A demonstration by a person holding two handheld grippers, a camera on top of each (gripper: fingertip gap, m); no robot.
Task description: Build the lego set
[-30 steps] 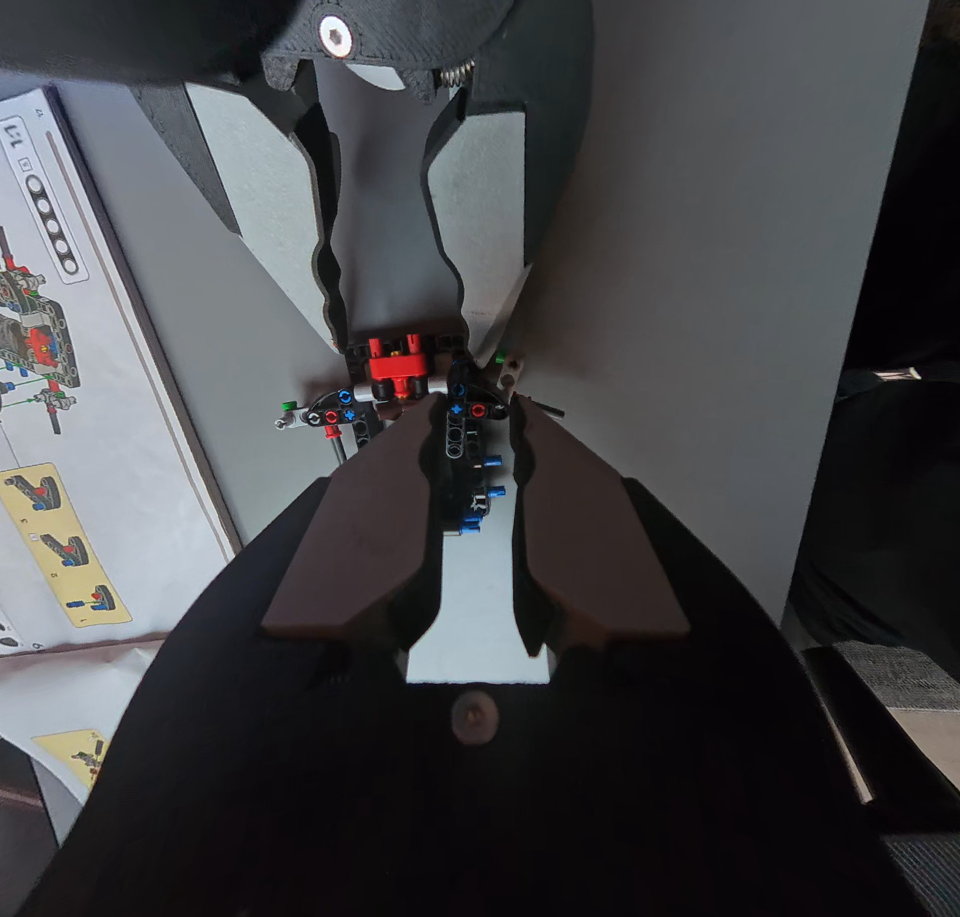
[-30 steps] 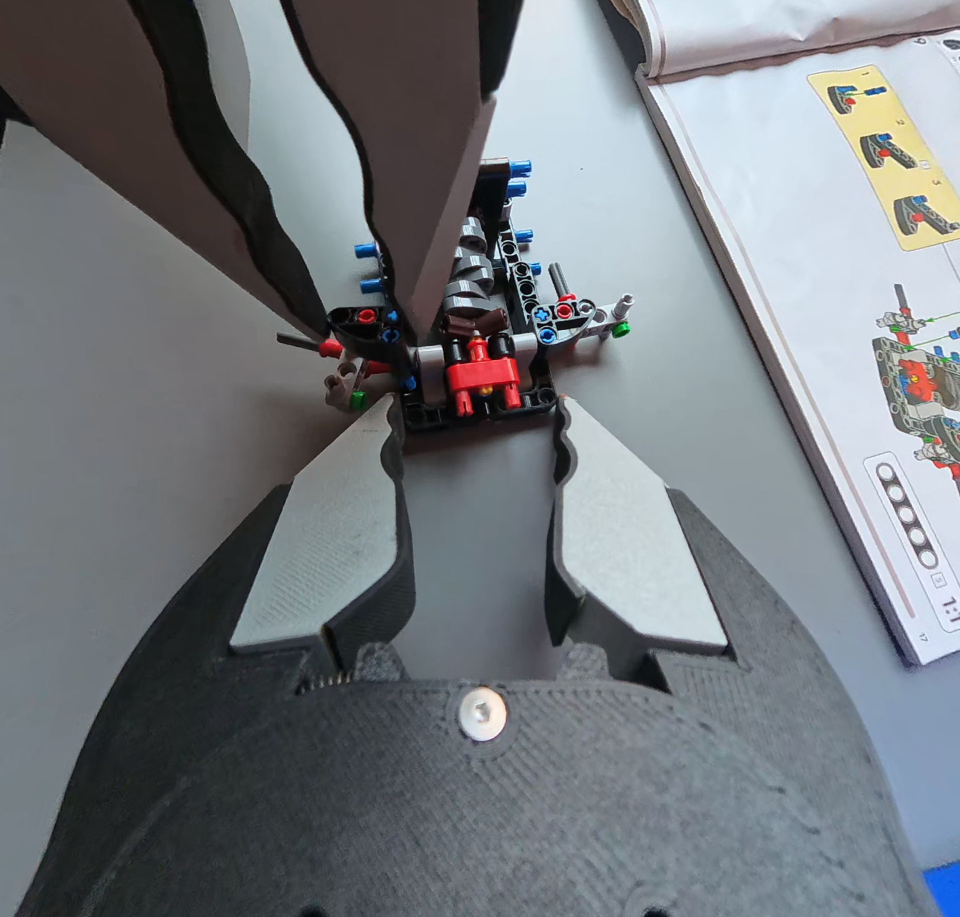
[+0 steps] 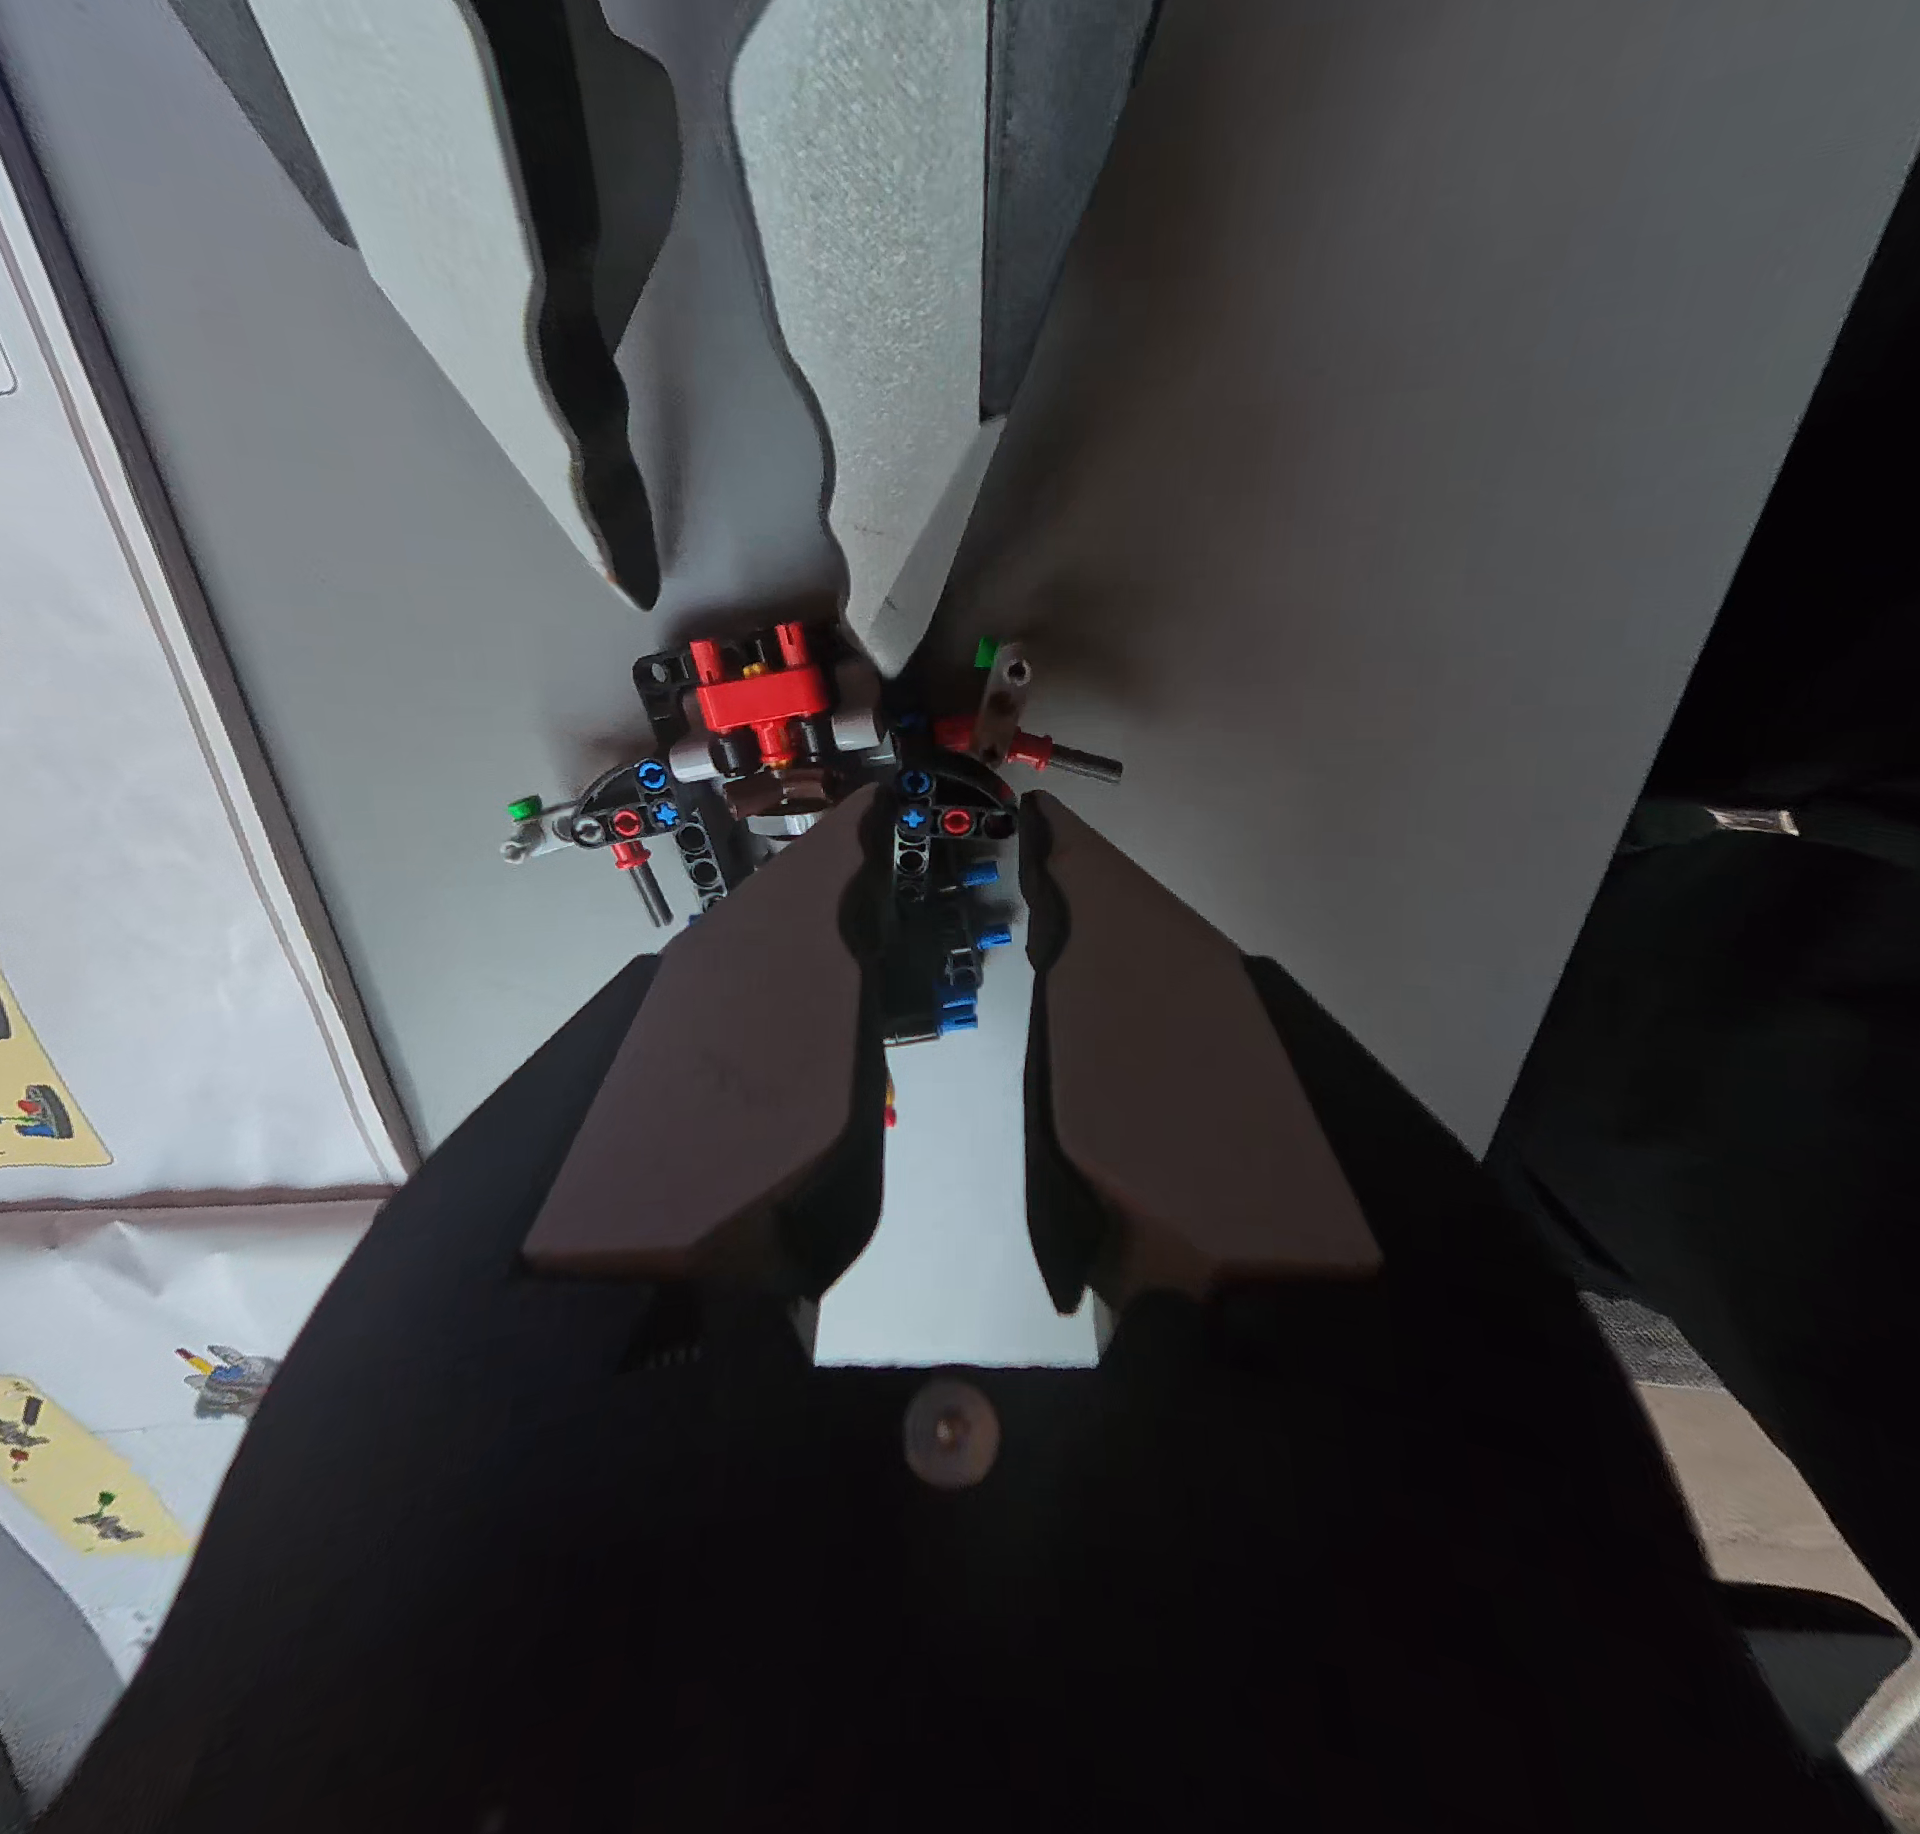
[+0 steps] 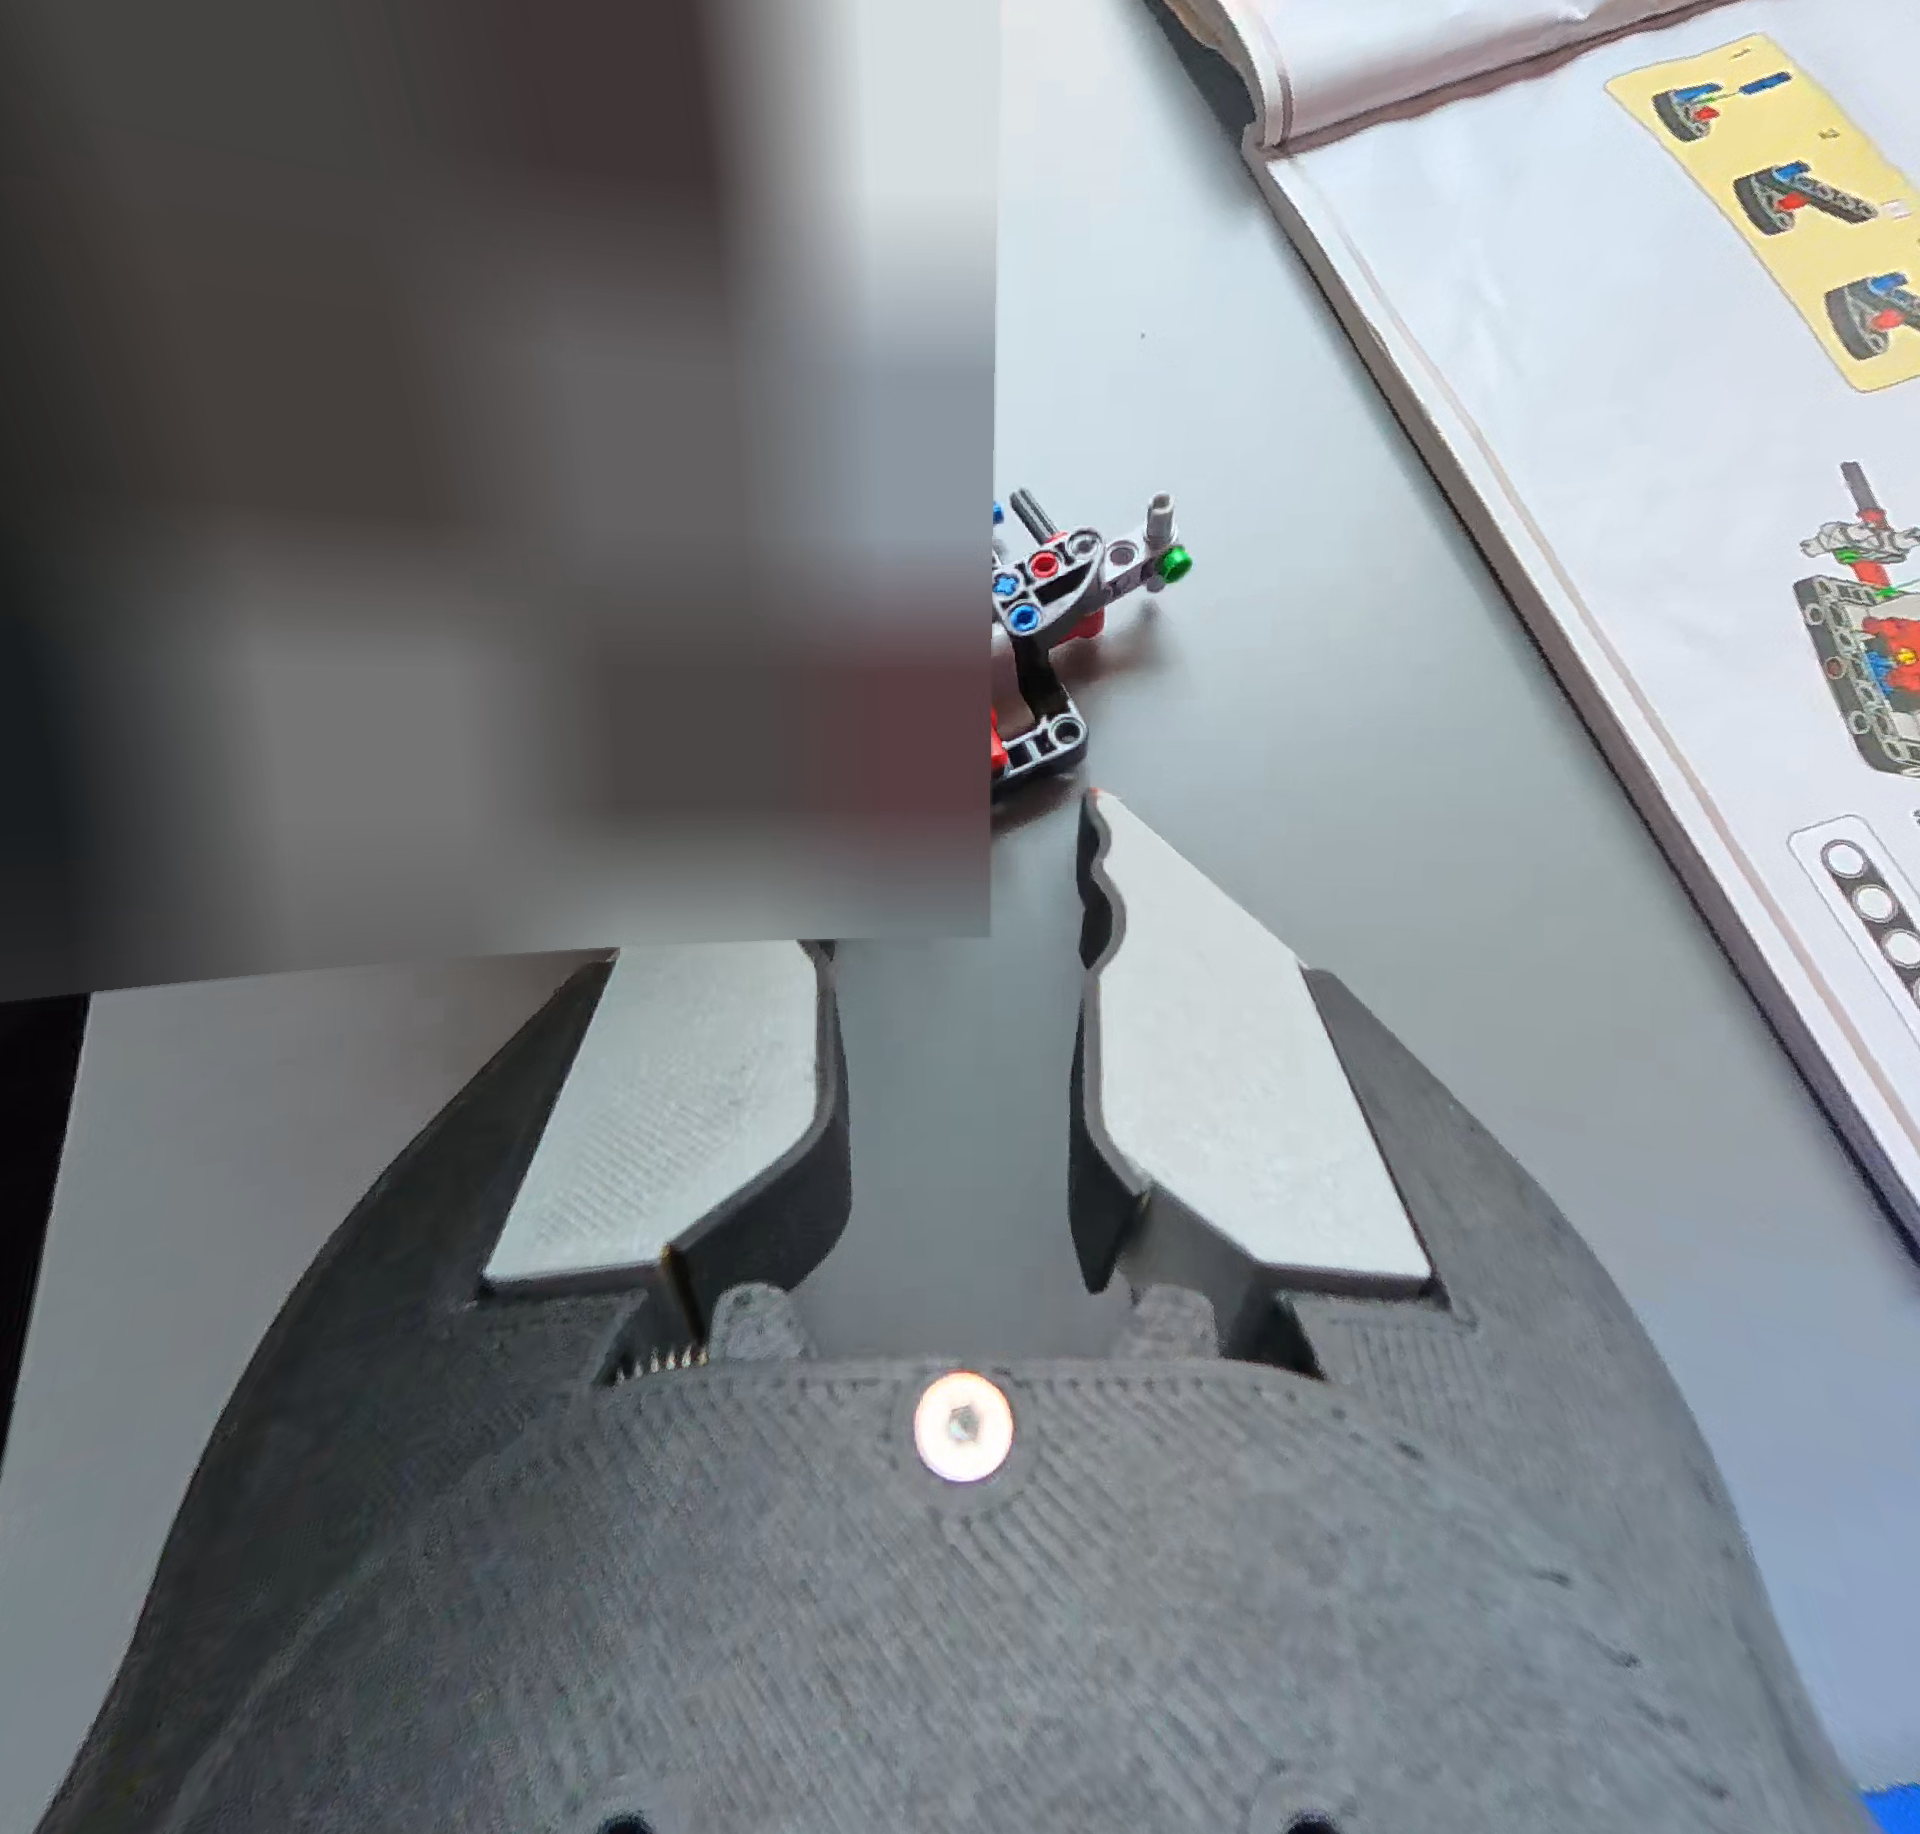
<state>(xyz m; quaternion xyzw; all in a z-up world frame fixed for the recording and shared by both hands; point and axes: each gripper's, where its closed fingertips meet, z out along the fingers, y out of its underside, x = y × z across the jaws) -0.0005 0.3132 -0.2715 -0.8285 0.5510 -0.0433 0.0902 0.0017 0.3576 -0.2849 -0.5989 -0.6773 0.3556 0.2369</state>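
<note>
A small half-built lego model (image 3: 821, 776) of black, grey, red and blue technic beams and pins lies on the smooth grey tabletop (image 3: 1351, 434), between the two grippers that face each other across it. The left gripper (image 3: 940, 818), with brown-padded fingers (image 3: 748, 1036), has its jaws spread; one black beam of the model runs into the gap between them, with clear space on the right side. The right gripper (image 3: 748, 600), with pale grey fingers (image 4: 1226, 1078), also stands parted, its tips at the model's red end; one tip seems to touch the frame. The open white instruction booklet (image 4: 1610, 434) with yellow panels lies flat beside the model. No container appears in either view.
</note>
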